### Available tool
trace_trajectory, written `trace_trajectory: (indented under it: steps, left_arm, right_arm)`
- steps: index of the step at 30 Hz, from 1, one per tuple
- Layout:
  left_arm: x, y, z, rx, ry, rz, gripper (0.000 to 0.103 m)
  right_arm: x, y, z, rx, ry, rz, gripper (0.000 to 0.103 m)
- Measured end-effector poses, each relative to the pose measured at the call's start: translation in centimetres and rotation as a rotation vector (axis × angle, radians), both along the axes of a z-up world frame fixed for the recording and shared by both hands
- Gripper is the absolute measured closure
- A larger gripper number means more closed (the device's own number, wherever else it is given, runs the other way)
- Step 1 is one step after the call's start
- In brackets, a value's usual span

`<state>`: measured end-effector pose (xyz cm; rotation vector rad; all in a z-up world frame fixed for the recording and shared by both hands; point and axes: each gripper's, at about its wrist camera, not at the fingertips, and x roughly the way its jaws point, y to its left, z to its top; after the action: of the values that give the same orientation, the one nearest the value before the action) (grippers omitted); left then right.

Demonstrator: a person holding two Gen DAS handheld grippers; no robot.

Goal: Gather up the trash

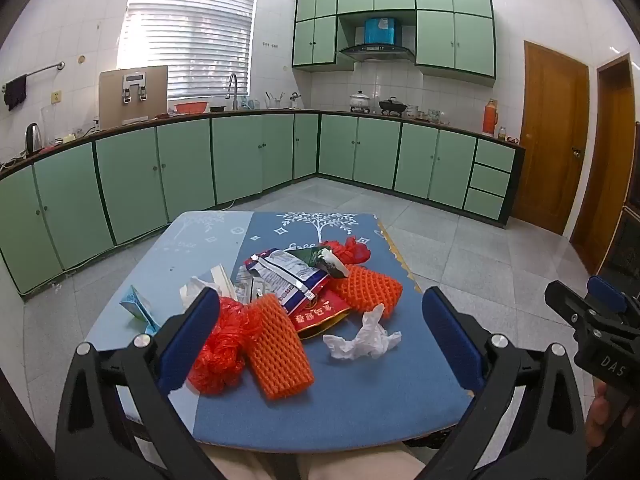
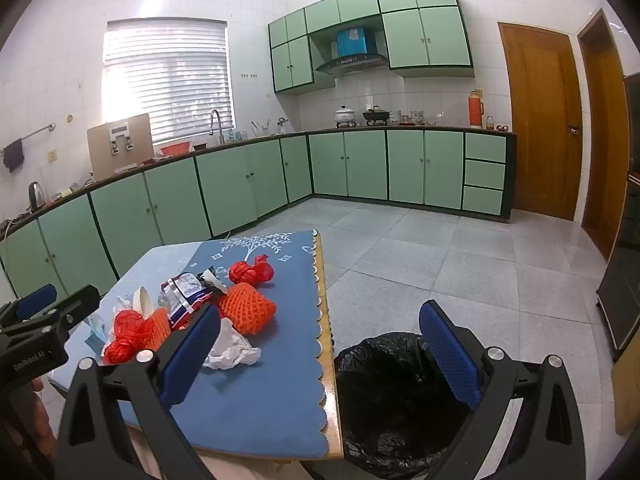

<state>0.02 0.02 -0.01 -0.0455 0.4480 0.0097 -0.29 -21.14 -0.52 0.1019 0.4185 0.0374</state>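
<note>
Both grippers are hovering wide open, gripping nothing: left gripper [image 1: 320, 320] above the trash [image 1: 288, 304] piled on the table [image 1: 320, 412], right gripper [image 2: 320, 332] between table edge and bin [image 2: 384, 400].

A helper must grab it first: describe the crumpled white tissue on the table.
On the blue tablecloth, find the trash heap. The crumpled white tissue lies at its near right edge, beside the orange foam nets. It is the only soft, plain white wad lying apart from the heap.
</note>
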Motion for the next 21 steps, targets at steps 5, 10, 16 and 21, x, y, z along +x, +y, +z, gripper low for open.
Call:
trace_trajectory:
  steps: [5, 10, 16, 21]
  left_arm:
    - [0.01, 0.01, 0.06, 0.001, -0.002, 0.0, 0.005]
    - [0.0, -0.02, 0.02, 0.002, -0.001, -0.001, 0.005]
    - [0.08, 0.03, -0.01, 0.002, -0.003, 0.0, 0.005]
    - [0.03, 0.04, -0.01, 0.002, -0.004, 0.0, 0.005]
  right_arm:
    - [0.0, 0.01, -0.02, 0.002, 0.001, 0.001, 0.006]
    - [0.03, 0.0, -0.07, 0.002, 0.003, 0.0, 0.006]
    - [0.04, 0.01, -0.09, -0.001, 0.004, 0.0, 0.006]
    - [0.05, 0.0, -0.1, -0.001, 0.004, 0.001, 0.006]
